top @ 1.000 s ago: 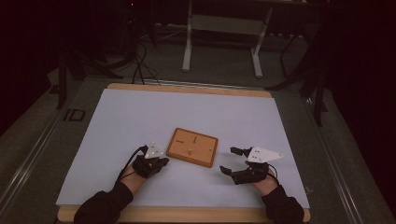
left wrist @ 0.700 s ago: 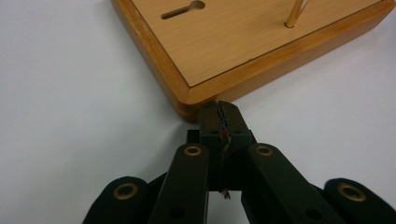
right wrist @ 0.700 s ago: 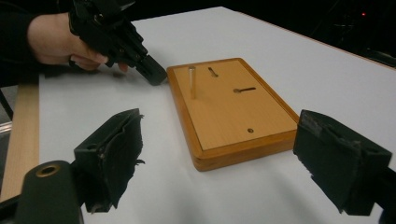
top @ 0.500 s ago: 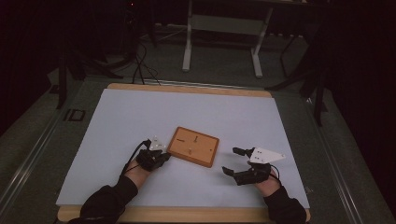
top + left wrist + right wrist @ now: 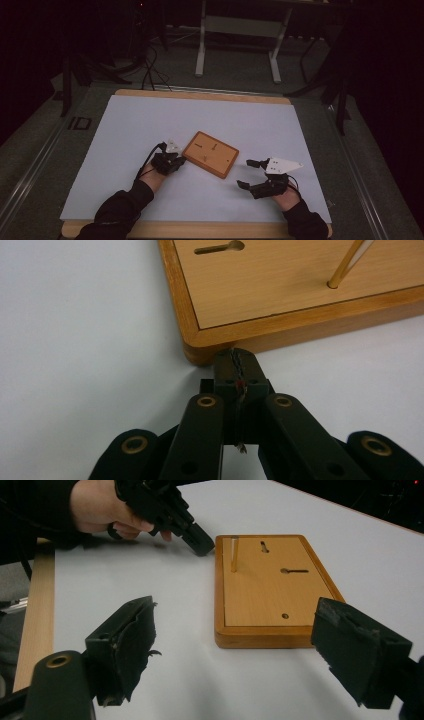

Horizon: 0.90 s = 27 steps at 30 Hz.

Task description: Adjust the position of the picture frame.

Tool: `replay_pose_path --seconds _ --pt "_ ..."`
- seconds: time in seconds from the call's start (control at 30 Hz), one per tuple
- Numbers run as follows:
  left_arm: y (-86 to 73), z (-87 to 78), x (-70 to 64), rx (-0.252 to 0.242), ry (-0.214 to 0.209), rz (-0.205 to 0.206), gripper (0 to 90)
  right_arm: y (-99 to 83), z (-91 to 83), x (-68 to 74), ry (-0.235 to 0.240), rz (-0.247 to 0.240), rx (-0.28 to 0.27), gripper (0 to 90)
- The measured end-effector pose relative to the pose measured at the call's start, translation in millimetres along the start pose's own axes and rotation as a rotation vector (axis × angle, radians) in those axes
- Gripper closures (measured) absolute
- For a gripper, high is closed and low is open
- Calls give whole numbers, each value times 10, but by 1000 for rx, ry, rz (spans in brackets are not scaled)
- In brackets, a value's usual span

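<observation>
A flat wooden board [image 5: 210,154] with keyhole slots lies skewed on the white sheet; a thin upright peg [image 5: 345,267] stands in it. My left gripper [image 5: 181,161] is shut, and its tip [image 5: 235,360] presses against the board's near left corner [image 5: 200,347]. In the right gripper view the board [image 5: 265,590] lies ahead, the peg [image 5: 233,555] is at its far left, and the left gripper [image 5: 200,542] touches that far corner. My right gripper [image 5: 245,173] hovers open to the right of the board, with nothing between its jaws [image 5: 235,645].
The white sheet [image 5: 150,125] covers a wooden table whose rim [image 5: 200,95] shows at the back. Beyond the table stand a metal frame's legs [image 5: 201,50] and cables [image 5: 150,70] lie on the dark floor.
My left gripper has slid right until its tip reached the board's left corner. The right gripper has stayed nearly still and open.
</observation>
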<state>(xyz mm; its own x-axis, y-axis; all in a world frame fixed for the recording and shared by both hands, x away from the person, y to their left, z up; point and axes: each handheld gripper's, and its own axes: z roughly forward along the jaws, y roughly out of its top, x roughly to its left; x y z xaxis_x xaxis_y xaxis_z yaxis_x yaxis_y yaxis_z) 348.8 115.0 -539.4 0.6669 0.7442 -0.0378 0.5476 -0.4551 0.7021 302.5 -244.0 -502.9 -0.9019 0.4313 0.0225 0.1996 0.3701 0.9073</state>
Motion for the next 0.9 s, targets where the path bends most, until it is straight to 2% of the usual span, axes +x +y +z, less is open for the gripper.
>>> replay_pose_path --seconds 0.2,0.23,0.3,0.47,0.67,0.8,0.9 --pt "34 32 13 1 5 0 897 -9 -27 -25 1 11 -13 175" --pt "59 54 27 1 4 0 897 -11 -62 -50 2 41 -38 176" --pt "81 75 37 1 3 0 897 -9 -75 -56 -3 41 -43 176" --pt "145 131 56 4 8 15 897 -15 -77 -38 -27 19 -18 174" --pt "217 193 66 10 20 32 897 -30 -54 -45 -9 33 0 173" --pt "256 227 80 14 18 35 897 -32 -36 -47 12 51 8 135" --pt "292 255 89 18 19 43 897 -33 -27 -41 11 43 7 131"
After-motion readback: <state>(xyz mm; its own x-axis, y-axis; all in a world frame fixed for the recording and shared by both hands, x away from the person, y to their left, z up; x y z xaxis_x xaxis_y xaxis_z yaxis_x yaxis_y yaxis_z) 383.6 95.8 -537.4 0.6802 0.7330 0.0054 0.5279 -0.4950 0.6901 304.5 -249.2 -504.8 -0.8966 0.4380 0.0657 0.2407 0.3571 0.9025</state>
